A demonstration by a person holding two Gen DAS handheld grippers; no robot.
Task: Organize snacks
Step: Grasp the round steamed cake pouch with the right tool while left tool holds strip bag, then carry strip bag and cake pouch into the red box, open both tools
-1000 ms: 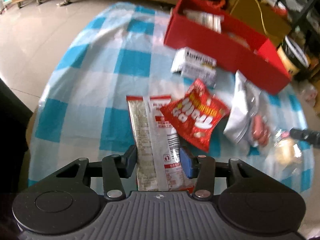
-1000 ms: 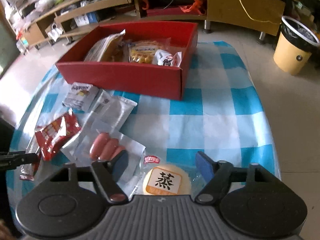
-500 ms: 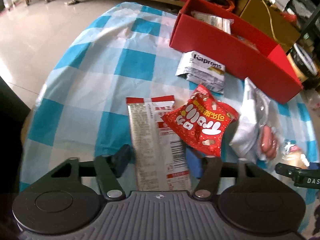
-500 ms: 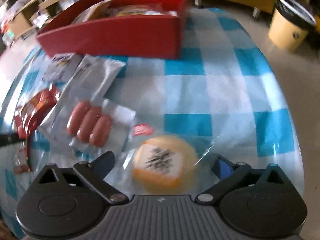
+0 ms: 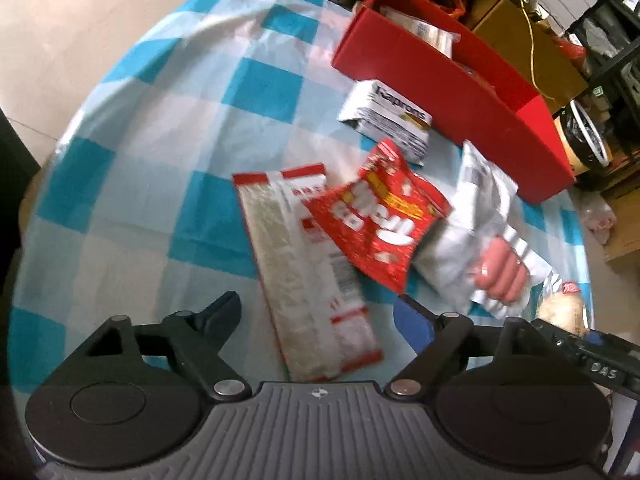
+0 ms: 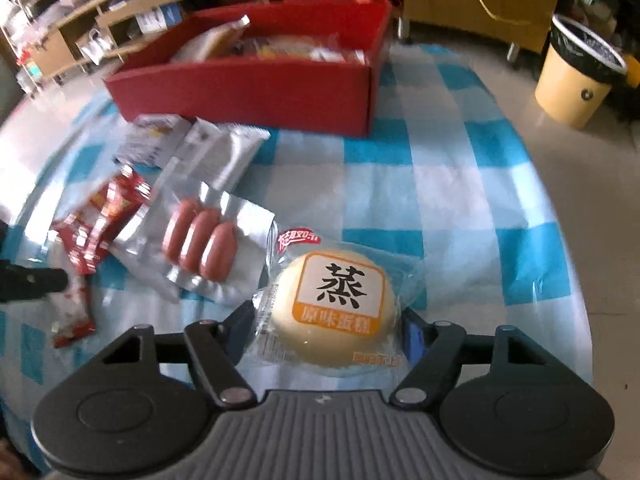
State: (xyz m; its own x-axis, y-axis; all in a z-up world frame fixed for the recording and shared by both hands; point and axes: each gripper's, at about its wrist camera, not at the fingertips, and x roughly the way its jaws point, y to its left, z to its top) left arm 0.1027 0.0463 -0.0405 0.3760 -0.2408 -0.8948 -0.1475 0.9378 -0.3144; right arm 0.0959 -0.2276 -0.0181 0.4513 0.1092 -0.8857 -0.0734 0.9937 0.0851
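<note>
My left gripper (image 5: pixel 320 312) hangs over a long white-and-red packet (image 5: pixel 304 272) lying flat on the checked cloth. Its jaws are opening and stand clear of the packet on both sides. A red snack bag (image 5: pixel 380 220) overlaps that packet's far end. My right gripper (image 6: pixel 328 324) is closing on a round steamed cake in a clear wrapper (image 6: pixel 336 300), and both pads touch the wrapper. The red box (image 6: pixel 248 88) holding several snacks stands at the back of the table.
A sausage pack (image 6: pixel 200 240), a silver pouch (image 6: pixel 216 156) and a white Kaprons pack (image 5: pixel 388 120) lie between the grippers and the box. Bare blue-and-white cloth (image 6: pixel 460 200) shows to the right. A yellow bin (image 6: pixel 576 80) stands on the floor beyond the table edge.
The left jaws were shut on the long packet and have spread off it. The right gripper widened, dropped closer over the cake, then narrowed onto its wrapper.
</note>
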